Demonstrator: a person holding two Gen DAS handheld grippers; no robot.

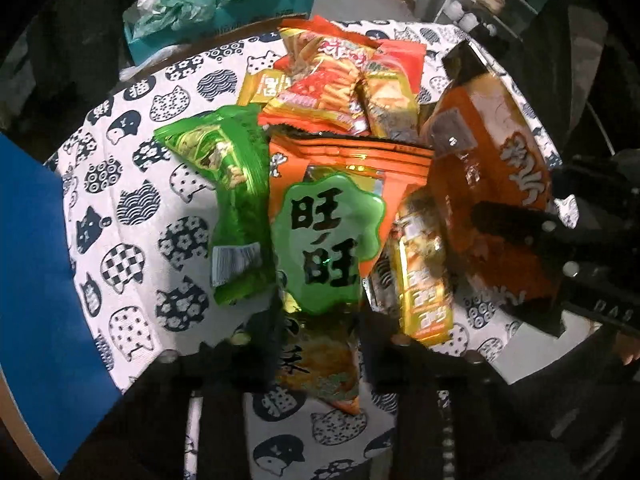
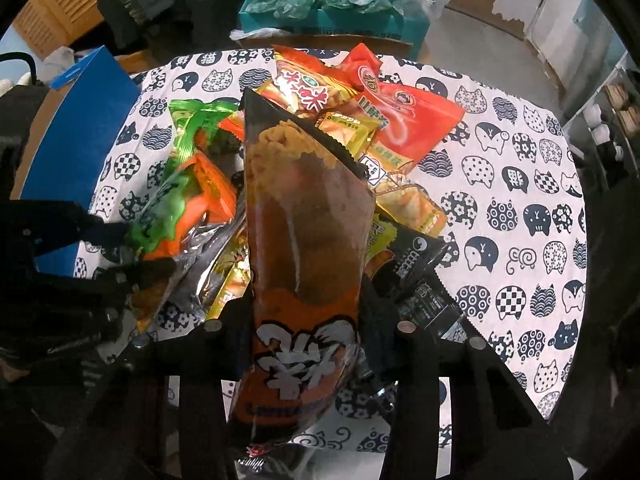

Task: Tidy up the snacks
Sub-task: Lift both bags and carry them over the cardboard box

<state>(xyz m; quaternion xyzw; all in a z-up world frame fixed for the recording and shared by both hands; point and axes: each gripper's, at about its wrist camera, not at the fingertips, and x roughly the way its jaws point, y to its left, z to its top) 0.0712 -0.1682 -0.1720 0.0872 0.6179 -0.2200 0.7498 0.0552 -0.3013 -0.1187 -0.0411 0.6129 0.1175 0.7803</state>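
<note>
The right gripper [image 2: 306, 320] clamps a tall orange-brown snack bag [image 2: 304, 216], lifted above the pile. The left gripper [image 1: 318, 344] pinches the orange packet with the green badge [image 1: 328, 236]. A green packet [image 1: 236, 184] lies alongside, mid-table on the cat-print cloth [image 1: 132, 208], a blue box [image 1: 32, 264] at its left edge.

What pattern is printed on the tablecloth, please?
Navy cat shapes on the white tablecloth, clearest in the right wrist view.

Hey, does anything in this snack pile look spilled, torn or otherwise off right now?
Nothing looks spilled or torn. The snacks lie in a jumbled, overlapping heap on the cat-print tablecloth. The right gripper holds a long orange bag raised above the heap; the left gripper clamps the orange-and-green bag.
</note>
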